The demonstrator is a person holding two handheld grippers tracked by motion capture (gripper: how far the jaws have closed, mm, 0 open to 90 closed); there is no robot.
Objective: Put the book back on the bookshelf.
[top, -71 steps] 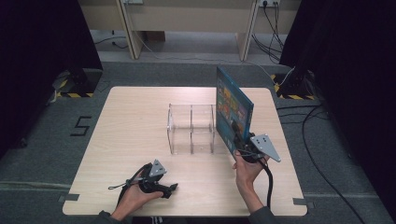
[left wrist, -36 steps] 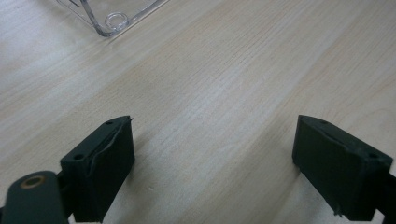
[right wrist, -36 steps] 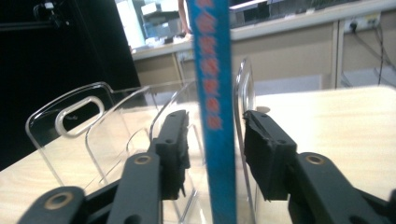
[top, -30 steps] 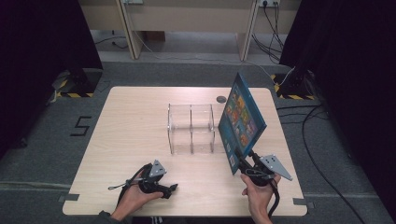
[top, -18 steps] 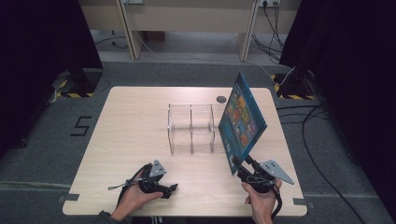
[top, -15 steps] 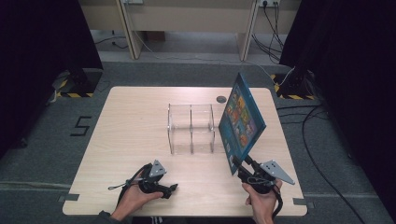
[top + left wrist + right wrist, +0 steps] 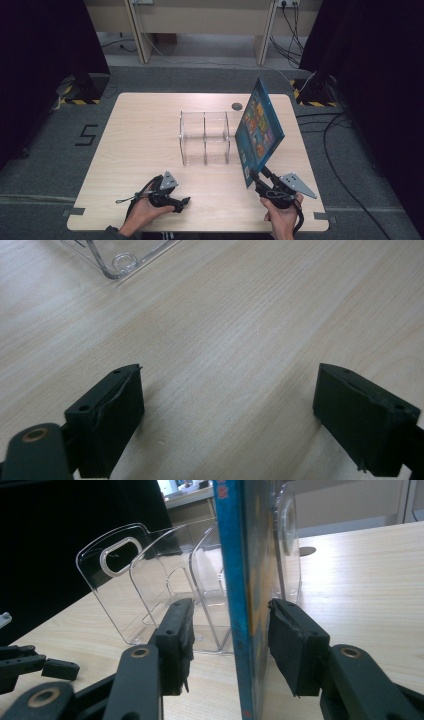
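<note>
Book (image 7: 260, 131): cover noted as blue, printed with a multicoloured grid of orange, yellow and green panels; spine seen as plain blue. Organiser (image 7: 205, 137): recorded as colourless, transparent plastic. Worktop (image 7: 140, 135): pale wood grain observed, with a small dark grey disc (image 7: 237, 106) at 12 o'clock of the book. Both claws, left (image 7: 225, 422) and right (image 7: 227, 645), logged as matte black. Floor (image 7: 50, 145): grey, marked with a black "5" (image 7: 86, 135).

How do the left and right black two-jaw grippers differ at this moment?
The left gripper sits low over the pale wooden table, nothing between its jaws; the right gripper straddles the tilted blue picture book. The left faces mostly bare wood; the right faces the clear plastic rack. Both are open, the right's jaws just having opened further.
</note>
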